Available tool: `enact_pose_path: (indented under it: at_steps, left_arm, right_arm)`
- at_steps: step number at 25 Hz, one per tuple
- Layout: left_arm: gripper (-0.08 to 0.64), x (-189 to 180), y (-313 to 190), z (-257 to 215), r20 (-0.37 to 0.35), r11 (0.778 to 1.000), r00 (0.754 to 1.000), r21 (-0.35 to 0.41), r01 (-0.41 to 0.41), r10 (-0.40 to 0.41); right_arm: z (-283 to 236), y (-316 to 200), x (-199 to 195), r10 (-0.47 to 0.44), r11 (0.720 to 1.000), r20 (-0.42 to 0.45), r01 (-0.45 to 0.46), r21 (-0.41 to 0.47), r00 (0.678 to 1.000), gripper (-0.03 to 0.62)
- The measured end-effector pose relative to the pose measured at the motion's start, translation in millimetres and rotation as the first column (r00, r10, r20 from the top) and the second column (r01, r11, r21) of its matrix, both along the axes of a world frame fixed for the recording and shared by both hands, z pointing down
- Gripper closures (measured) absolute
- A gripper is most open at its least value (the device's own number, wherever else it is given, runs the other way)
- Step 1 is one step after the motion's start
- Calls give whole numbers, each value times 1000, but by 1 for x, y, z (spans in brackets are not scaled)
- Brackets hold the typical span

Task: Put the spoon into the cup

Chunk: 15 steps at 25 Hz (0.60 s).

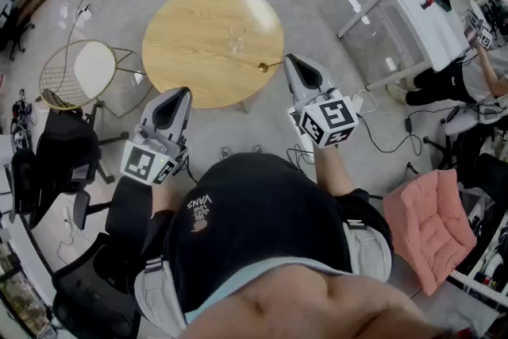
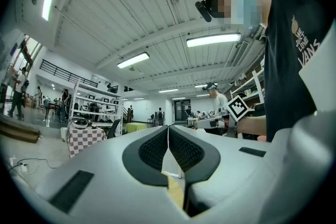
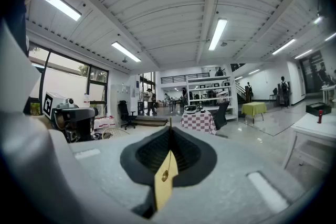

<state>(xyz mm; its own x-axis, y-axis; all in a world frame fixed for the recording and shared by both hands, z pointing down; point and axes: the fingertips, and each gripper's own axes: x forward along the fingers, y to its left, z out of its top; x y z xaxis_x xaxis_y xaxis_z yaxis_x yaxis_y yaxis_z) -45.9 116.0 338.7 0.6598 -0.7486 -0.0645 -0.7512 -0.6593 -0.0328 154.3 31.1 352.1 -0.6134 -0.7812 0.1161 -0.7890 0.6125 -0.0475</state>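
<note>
right tongs (image 3: 169, 131) — spoon (image 3: 164, 182) in grip

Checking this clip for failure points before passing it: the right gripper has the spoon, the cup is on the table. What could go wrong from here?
1. The right gripper is shut on the thin handle of the gold spoon, with the bowl sticking out well ahead; it may swivel or slip.
2. The clear glass cup is small and stands free on the round wooden table; a misjudged spoon could tip it.
</note>
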Motion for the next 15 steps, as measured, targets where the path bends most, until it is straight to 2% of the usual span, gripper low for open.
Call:
enact_pose_path:
  at_steps: [7,11,15]
  left_arm:
    - [558,-8,-1,1,-12,1000,1000,5,-3,3]
    - [557,-9,0,3,-3,1000,1000,5,-21,21]
    - [558,-12,3,4,-2,999,999,2,-45,45]
  right_arm:
    - [2,2,-9,-8,1000,32,7,3,999,594]
    - [-2,6,-12,-4,1000,74,3,11,997,594]
    - [-2,10,-17,14,1000,76,-15,10,997,594]
